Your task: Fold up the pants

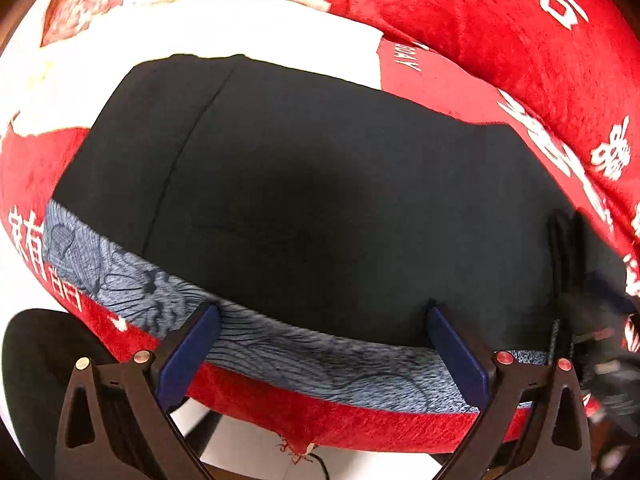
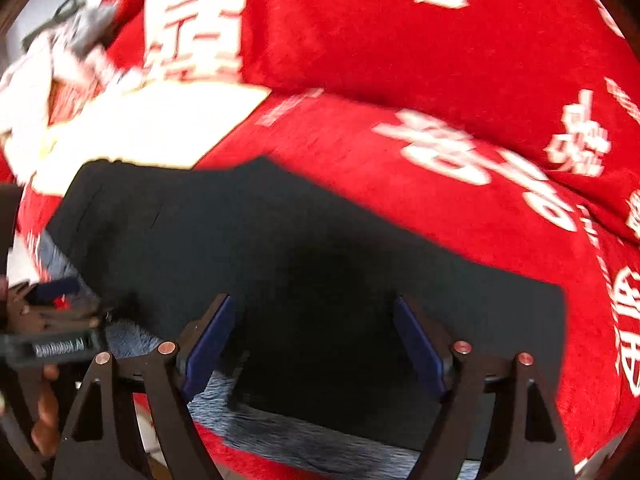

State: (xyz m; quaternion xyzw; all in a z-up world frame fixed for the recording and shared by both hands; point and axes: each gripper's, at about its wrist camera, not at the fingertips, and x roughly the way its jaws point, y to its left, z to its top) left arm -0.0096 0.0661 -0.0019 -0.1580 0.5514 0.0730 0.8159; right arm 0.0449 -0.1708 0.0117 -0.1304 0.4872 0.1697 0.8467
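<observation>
Left wrist: folded pants (image 1: 320,200) lie apparently crosswise; both grippers (image 1: 323,316) (image 2: 313,312) gape wide.

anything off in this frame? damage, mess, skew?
One thing: the red blanket has a frayed spot with loose threads at its front edge. The black pants lie flat; both grippers, left and right, hover open.
</observation>
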